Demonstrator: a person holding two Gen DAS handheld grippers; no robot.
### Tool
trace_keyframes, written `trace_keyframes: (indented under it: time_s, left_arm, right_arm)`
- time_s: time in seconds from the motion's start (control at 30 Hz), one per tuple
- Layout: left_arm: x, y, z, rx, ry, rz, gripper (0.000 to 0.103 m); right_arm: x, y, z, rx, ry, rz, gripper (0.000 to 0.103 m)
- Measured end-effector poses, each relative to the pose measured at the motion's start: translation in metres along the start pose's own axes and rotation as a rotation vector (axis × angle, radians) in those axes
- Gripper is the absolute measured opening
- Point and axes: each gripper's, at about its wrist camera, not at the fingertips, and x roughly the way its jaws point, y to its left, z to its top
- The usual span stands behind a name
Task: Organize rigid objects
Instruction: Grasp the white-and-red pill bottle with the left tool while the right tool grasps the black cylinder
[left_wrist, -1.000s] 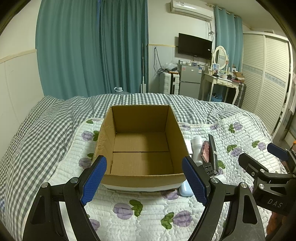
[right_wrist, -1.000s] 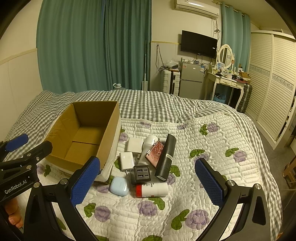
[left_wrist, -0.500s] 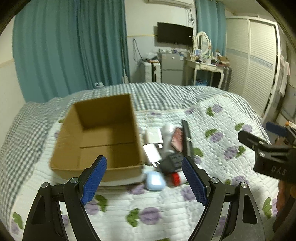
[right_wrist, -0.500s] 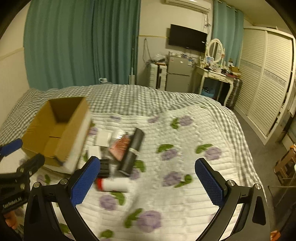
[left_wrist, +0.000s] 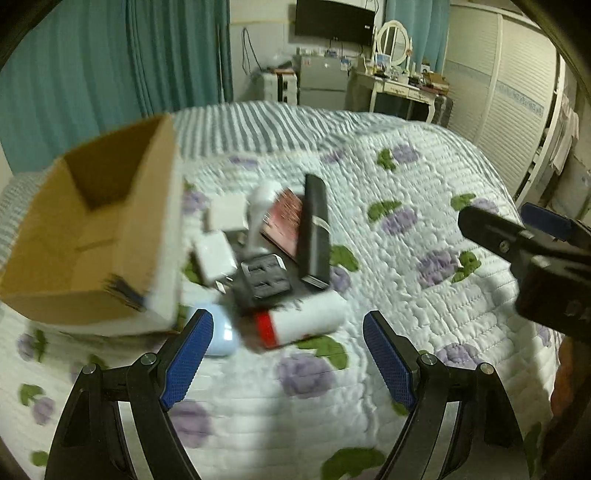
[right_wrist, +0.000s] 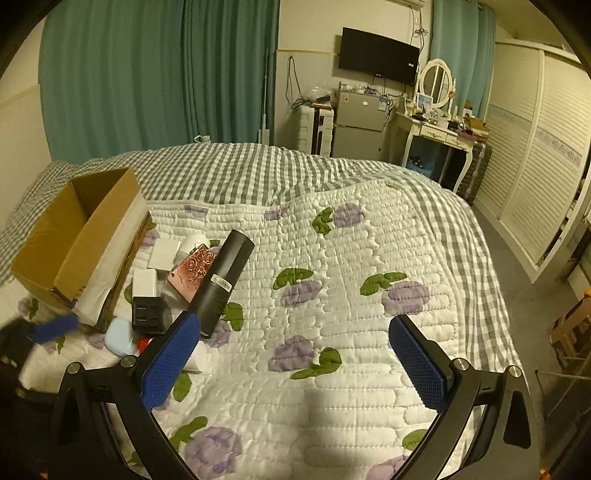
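Note:
An empty open cardboard box (left_wrist: 92, 236) (right_wrist: 77, 243) sits on the bed at the left. Beside it lies a pile: a black cylinder (left_wrist: 314, 236) (right_wrist: 223, 280), a pink patterned case (right_wrist: 192, 273), white chargers (left_wrist: 216, 258), a black multi-port charger (left_wrist: 264, 280) (right_wrist: 147, 314), a light-blue earbud case (left_wrist: 219, 334) (right_wrist: 120, 336) and a white tube with a red band (left_wrist: 299, 325). My left gripper (left_wrist: 288, 362) is open and empty, just in front of the tube. My right gripper (right_wrist: 295, 362) is open and empty over bare quilt, right of the pile.
The bed has a white flowered quilt (right_wrist: 332, 295) over a grey checked cover. Teal curtains, a fridge (right_wrist: 358, 125), a dressing table (right_wrist: 439, 129) and a white wardrobe (right_wrist: 535, 166) stand beyond the bed. The right gripper shows at the right edge of the left wrist view (left_wrist: 528, 251).
Both grippers have swung to the right. The left one has left the box front and now faces the pile; the right one has moved off the pile onto bare quilt.

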Motion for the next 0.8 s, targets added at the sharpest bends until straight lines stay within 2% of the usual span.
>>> trace_keyframes:
  time_s: [0.1,0.37,0.57,0.8]
  left_arm:
    - [0.019,-0.007,-0.002,-0.005,0.036,-0.040,0.086]
    - [0.069,-0.007,0.000,-0.078,0.117,0.030,0.086]
    - [0.106,-0.004,-0.001,-0.118,0.209,0.017,0.086]
    - [0.106,-0.002,0.001,-0.117,0.174,0.028,0.083]
  right_arm:
    - [0.007,-0.006,-0.001,0.003,0.006,0.014,0.103]
    - [0.041,-0.014,0.002,-0.050,0.061,0.008,0.103]
    - [0.056,-0.014,0.003,-0.063,0.086,0.028,0.103]
    - [0.064,-0.014,0.003,-0.065,0.118,0.050,0.103]
